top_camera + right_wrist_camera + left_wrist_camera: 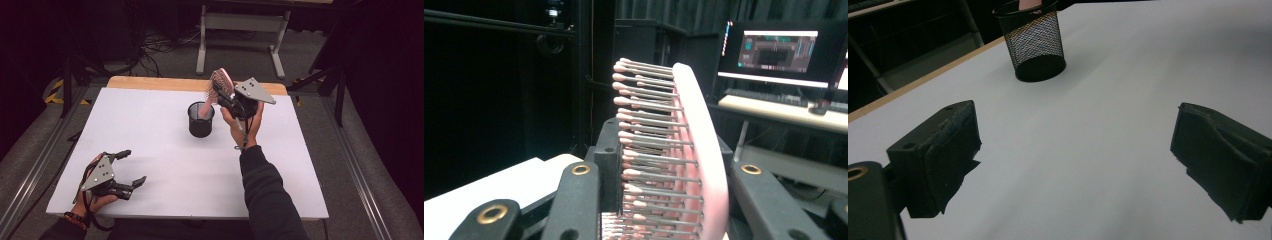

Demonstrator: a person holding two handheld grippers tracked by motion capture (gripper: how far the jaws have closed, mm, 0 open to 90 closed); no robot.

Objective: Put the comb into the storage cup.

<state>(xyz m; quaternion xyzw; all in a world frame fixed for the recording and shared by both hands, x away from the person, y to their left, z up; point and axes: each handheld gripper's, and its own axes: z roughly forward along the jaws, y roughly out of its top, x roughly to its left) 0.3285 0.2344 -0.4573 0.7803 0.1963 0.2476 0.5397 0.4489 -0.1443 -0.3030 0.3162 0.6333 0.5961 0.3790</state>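
A pink hairbrush (216,86) stands tilted with its handle inside a black mesh cup (200,120) at the table's middle back. My right gripper (223,97) is shut on the brush's head, above and to the right of the cup. Up close, the bristles and pink back of the hairbrush (674,150) sit between the jaws. My left gripper (131,168) rests near the table's front left corner, open, with nothing between its fingers (938,150). From there the mesh cup (1034,42) stands farther off on the white surface.
The white tabletop (165,160) has a wooden strip along its far edge. A grey metal stand (240,30) and cables lie on the floor behind. A lit monitor (776,52) sits on a desk beyond the table.
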